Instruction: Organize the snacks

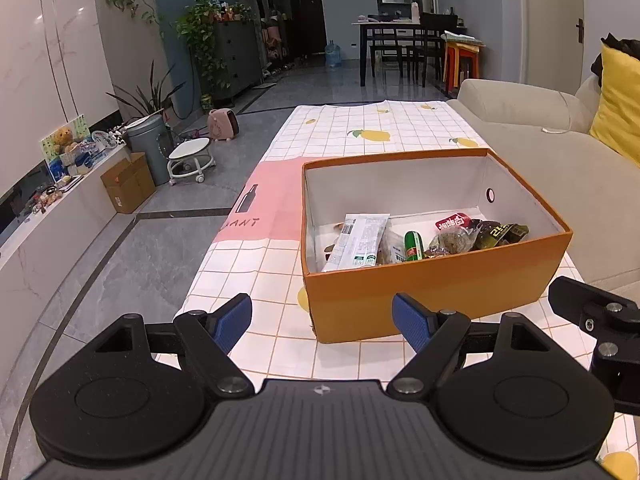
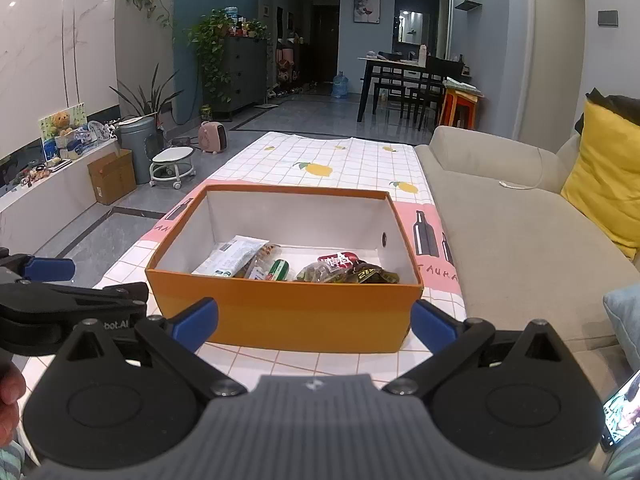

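Observation:
An orange box with a white inside stands on the checked tablecloth; it also shows in the right wrist view. Inside lie several snack packets: a white packet, a green tube, a red packet and dark packets. My left gripper is open and empty, in front of the box's near left corner. My right gripper is open and empty, in front of the box's near wall. The left gripper shows at the left in the right wrist view.
A beige sofa with a yellow cushion runs along the table's right side. Left of the table are tiled floor, a cardboard box, a wheeled stool and a bin. A phone lies at the lower right.

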Action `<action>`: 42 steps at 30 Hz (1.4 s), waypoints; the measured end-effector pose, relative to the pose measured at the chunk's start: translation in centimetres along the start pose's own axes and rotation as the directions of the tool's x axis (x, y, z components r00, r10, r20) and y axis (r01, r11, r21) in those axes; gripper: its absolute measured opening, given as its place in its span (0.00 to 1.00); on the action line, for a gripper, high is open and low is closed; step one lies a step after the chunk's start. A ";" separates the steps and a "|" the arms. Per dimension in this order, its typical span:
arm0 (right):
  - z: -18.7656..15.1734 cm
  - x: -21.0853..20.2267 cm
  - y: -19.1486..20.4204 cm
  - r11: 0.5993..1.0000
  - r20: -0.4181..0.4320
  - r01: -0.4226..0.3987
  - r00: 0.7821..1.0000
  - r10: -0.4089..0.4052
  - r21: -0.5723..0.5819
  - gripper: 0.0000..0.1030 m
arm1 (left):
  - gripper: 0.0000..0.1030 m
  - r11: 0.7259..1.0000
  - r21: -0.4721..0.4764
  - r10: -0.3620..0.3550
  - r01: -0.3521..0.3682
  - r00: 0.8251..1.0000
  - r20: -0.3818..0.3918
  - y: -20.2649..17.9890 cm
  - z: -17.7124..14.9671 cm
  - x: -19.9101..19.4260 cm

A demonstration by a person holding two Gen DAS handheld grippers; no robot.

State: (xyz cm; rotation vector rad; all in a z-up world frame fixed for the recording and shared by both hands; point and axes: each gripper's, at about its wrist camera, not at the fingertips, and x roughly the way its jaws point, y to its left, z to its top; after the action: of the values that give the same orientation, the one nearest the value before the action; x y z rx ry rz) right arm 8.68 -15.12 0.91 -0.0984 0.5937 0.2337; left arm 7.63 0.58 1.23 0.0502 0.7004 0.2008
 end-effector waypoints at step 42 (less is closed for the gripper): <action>-0.1 -0.1 0.2 1.000 -0.013 0.006 1.000 -0.006 0.002 0.96 | 0.91 1.000 0.009 -0.006 0.006 1.000 -0.007 -0.1 0.0 0.1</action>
State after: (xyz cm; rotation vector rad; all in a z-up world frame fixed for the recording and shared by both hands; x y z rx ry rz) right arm 8.50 -14.92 0.90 -0.0999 0.6068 0.2270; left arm 7.72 0.45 1.20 0.0563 0.7086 0.1923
